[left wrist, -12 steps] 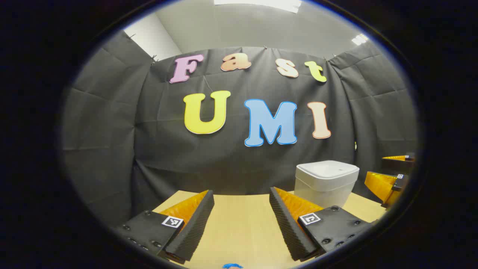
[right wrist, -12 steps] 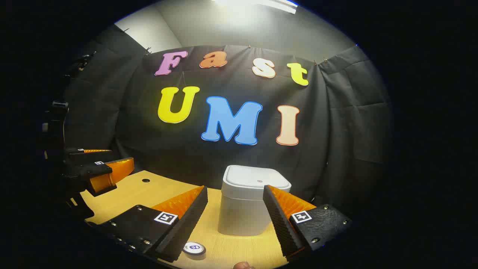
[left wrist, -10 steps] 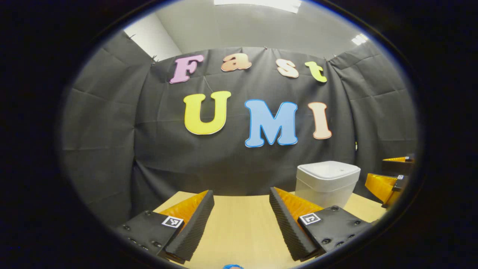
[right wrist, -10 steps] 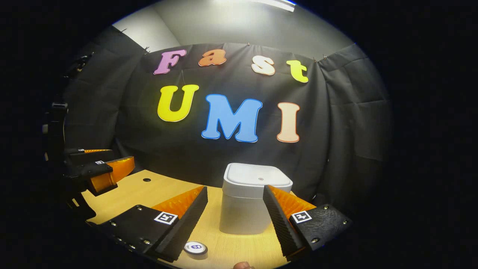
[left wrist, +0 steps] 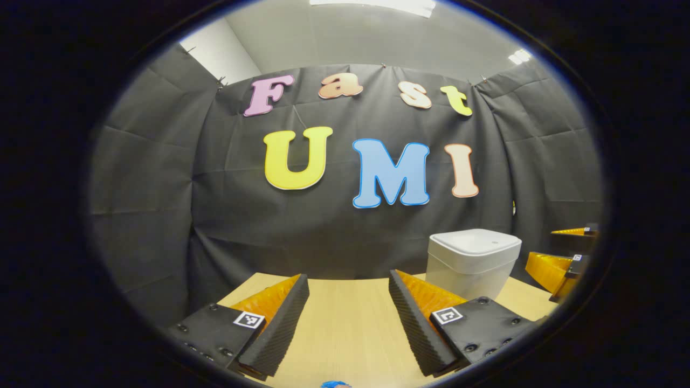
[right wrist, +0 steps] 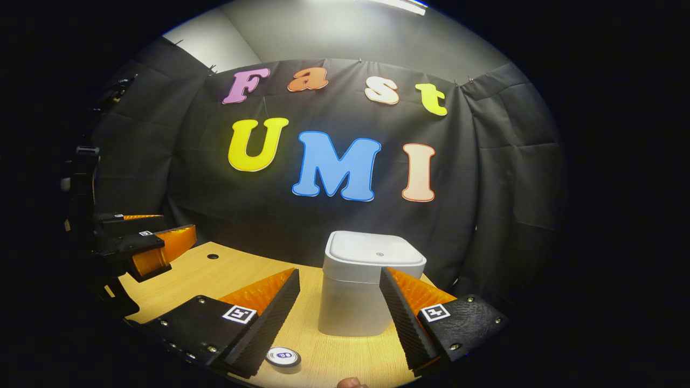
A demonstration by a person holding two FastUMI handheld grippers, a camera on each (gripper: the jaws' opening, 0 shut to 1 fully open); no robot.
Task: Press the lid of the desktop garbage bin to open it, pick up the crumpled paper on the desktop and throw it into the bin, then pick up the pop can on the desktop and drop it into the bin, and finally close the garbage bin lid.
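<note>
The right gripper point(right wrist: 339, 293) hangs with its fingers spread wide and nothing between them, and the white desktop garbage bin point(right wrist: 356, 302) stands on the wooden desktop point(right wrist: 215, 275) just ahead of it, framed in the gap between the fingers with its lid point(right wrist: 374, 252) down flat. The left gripper point(left wrist: 349, 299) is likewise released and empty; from it the bin point(left wrist: 469, 269) sits ahead and off to its right side, with the right gripper point(left wrist: 558, 264) beyond that. Below the right gripper's fingers, close in, lies the round top of the pop can point(right wrist: 283, 357), upright on the desktop; a scrap of blue point(left wrist: 335, 384) under the left gripper is too cropped to name, and I cannot place the crumpled paper. The bin looks like light, rigid, smooth plastic, so a press on the lid is likely to slide or tip it unless it comes straight down near the lid's middle, where a small dot marks the surface. The can should be light, stiff and slick: take it across its side wall, gently enough not to dent it.
</note>
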